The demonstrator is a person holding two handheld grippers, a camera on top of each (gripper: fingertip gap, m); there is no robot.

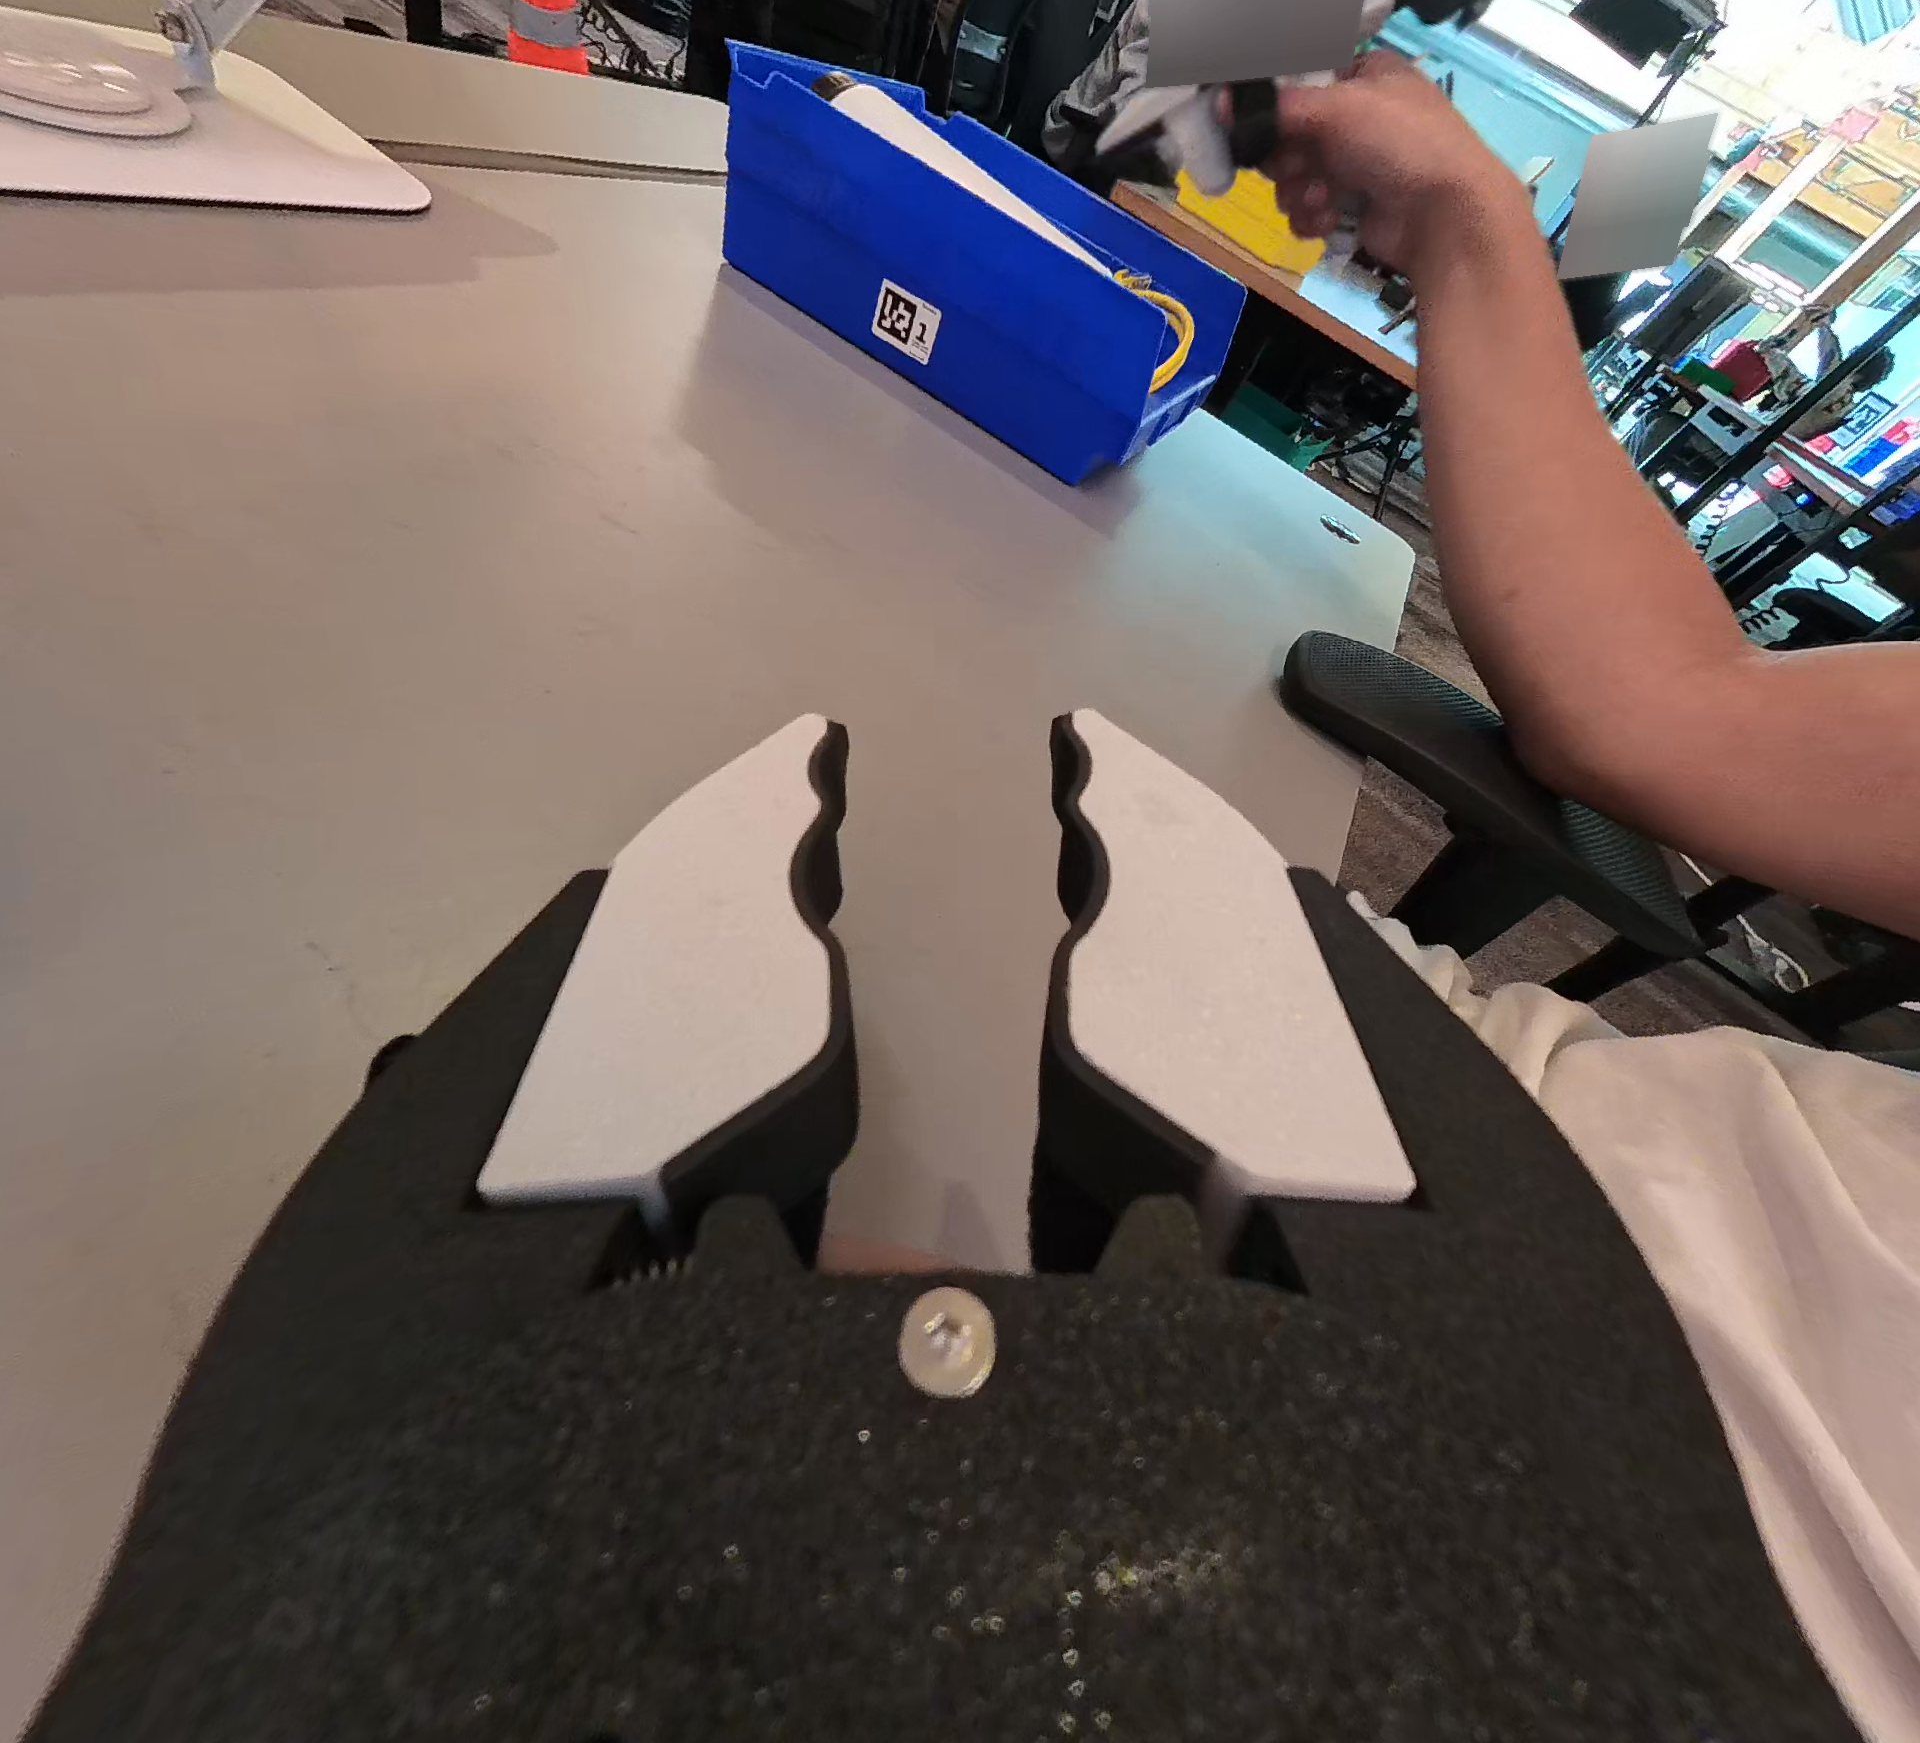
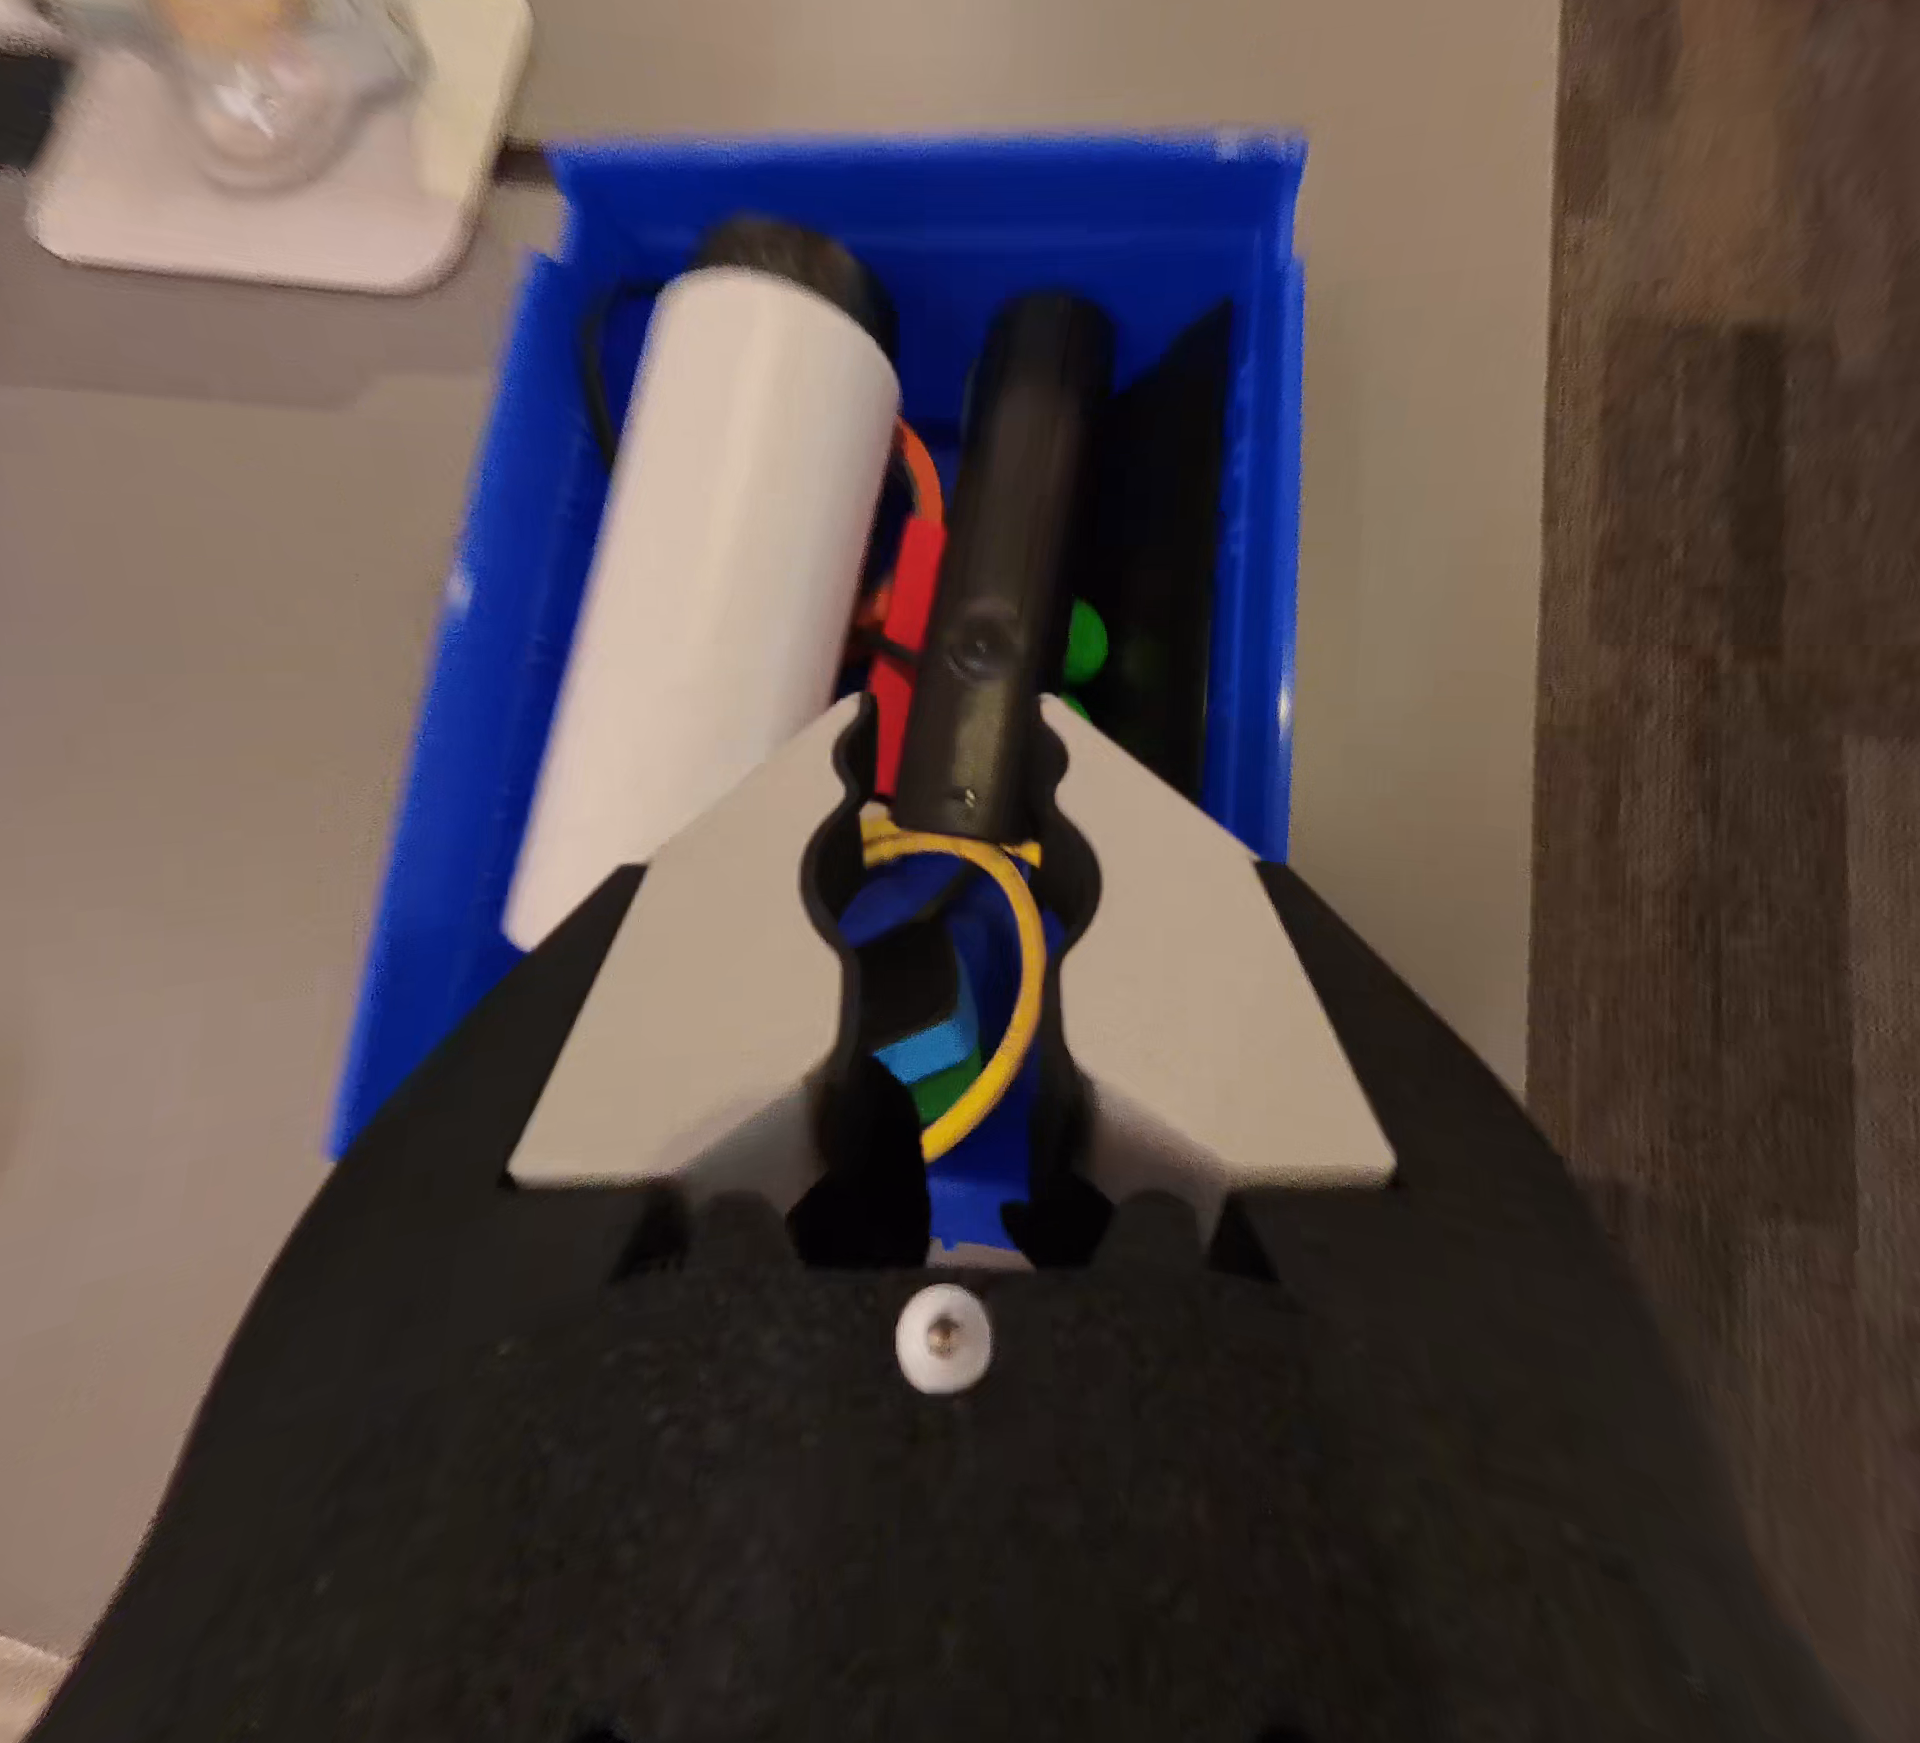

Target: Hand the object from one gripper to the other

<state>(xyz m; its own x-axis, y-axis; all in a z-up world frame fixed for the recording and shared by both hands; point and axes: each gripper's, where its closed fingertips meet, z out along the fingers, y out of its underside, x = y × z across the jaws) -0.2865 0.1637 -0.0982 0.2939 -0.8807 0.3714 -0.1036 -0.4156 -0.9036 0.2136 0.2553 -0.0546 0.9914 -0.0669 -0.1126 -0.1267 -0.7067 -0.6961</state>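
Black cylinder (image 2: pixel 992 571) is seen in right wrist view, clamped at its near end by right gripper (image 2: pixel 951 763) fingers above blue bin (image 2: pixel 1262 550), beside a white tube (image 2: pixel 717 592). Blur is noted; slip from the shallow end-grip is judged possible. In left wrist view, left gripper (image 1: pixel 948 737) is held partly open w/ nothing between fingers, over bench (image 1: pixel 364 550), well apart from the bin.

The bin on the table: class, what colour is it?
The bin is bright blue, with a small black-and-white sticker on its side; the left wrist view shows it best.
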